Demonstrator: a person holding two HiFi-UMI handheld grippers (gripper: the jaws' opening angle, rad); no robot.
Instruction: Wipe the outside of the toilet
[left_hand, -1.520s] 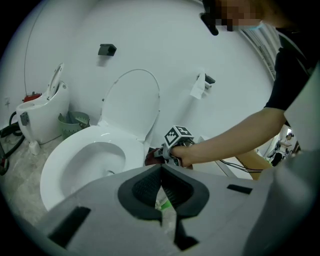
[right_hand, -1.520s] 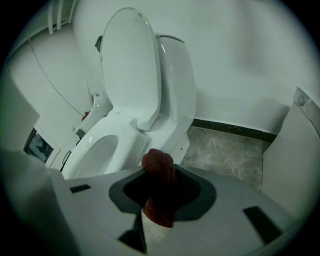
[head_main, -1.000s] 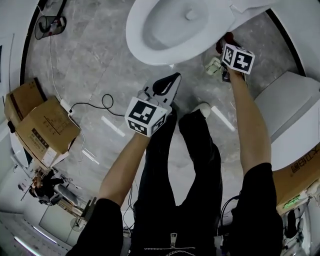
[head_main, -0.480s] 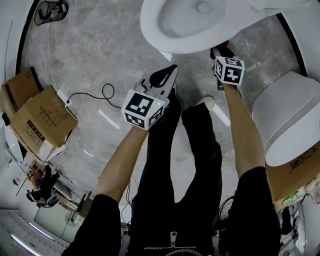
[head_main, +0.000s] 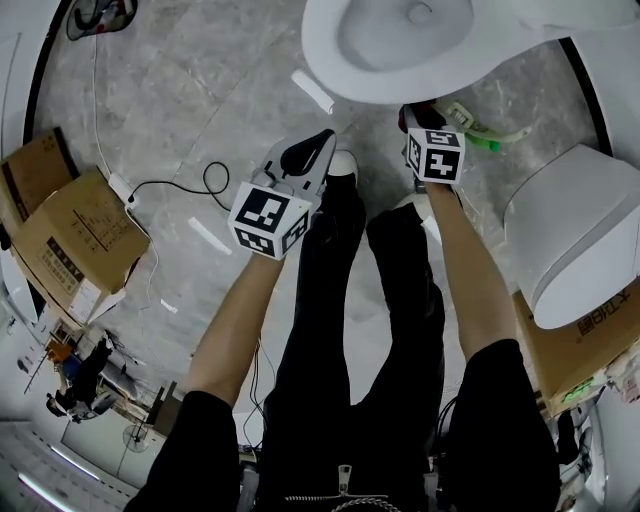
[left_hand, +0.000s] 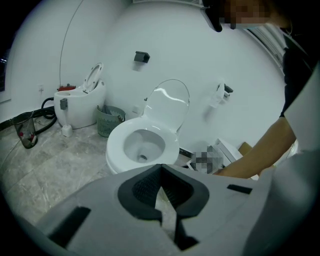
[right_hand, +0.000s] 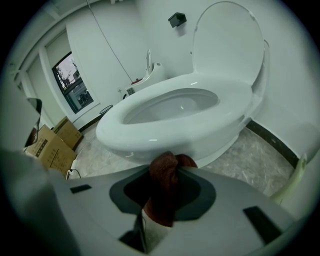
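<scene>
Both forearms (head_main: 240, 320) reach forward at the head view's centre: the right gripper (head_main: 418, 118) sits under the toilet's (head_main: 325, 60) front rim at the top, the left gripper (head_main: 308, 160) lower-left over the floor (head_main: 200, 100). Only the gripper views show the right jaws pinching a dark red cloth (right_hand: 166, 182) near the toilet, and the left jaws pressed together with nothing between them.

The toilet (right_hand: 190, 120) just ahead of the right hand-held gripper (right_hand: 169, 167) is smooth, glossy white, ceramic-looking. The cloth (right_hand: 165, 195) in its jaws is dark red, nubbly, matt. The left hand-held gripper (left_hand: 160, 170) shows a matt grey plastic shell and ribbed black pads (left_hand: 145, 185). The floor (head_main: 200, 90) below both is veined grey stone, faintly shiny.
</scene>
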